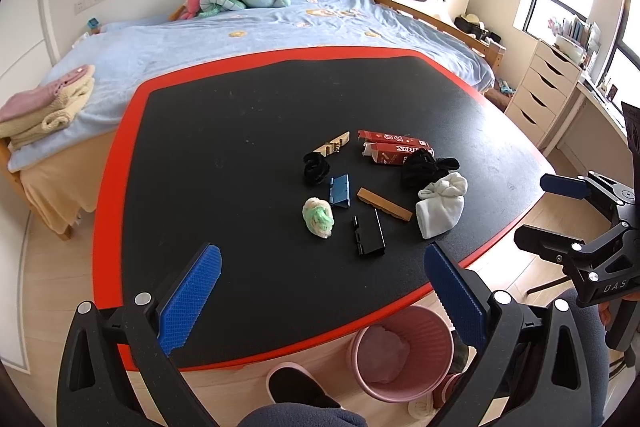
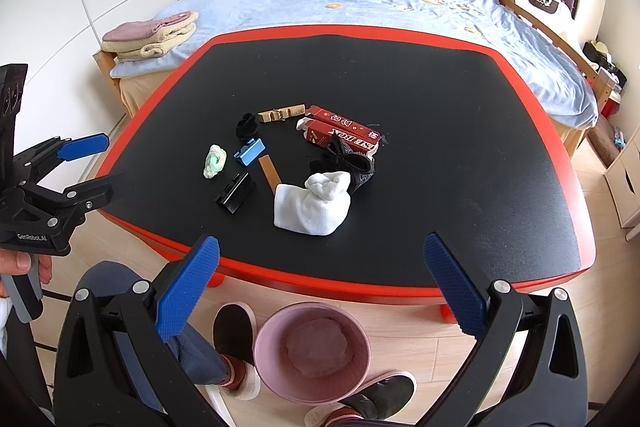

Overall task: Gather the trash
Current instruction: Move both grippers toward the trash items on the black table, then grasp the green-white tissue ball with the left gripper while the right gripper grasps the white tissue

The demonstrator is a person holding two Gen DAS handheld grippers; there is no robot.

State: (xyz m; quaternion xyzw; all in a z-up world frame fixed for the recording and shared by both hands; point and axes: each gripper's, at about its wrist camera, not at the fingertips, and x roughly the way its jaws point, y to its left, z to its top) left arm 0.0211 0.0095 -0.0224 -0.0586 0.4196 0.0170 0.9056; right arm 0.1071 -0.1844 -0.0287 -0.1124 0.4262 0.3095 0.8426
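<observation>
Left wrist view: left gripper (image 1: pixel 322 285) spread wide at bottom of frame, held nothing. Black table (image 1: pixel 224 155) with red rim filled centre. Clutter right of centre: crumpled green-white wad (image 1: pixel 318 218), black case (image 1: pixel 369 231), blue clip (image 1: pixel 340 190), red box (image 1: pixel 394 148), white sock (image 1: pixel 441 204). Pink bin (image 1: pixel 402 353) on floor, lower centre, below table edge. Right gripper (image 1: pixel 532 211) at right edge, open.

Right wrist view: right gripper (image 2: pixel 320 281) wide, empty, bottom of frame. Wad (image 2: pixel 215 161) left of centre; sock (image 2: pixel 314 203) centre. Bin (image 2: pixel 313 349) bottom centre between slippered feet (image 2: pixel 235 337). Left gripper (image 2: pixel 102 167) at left edge, apart.

Matt black table top (image 2: pixel 400 87) with glossy red rim — soft white cloth sock (image 2: pixel 314 205), ribbed pink plastic bin (image 1: pixel 404 355).
</observation>
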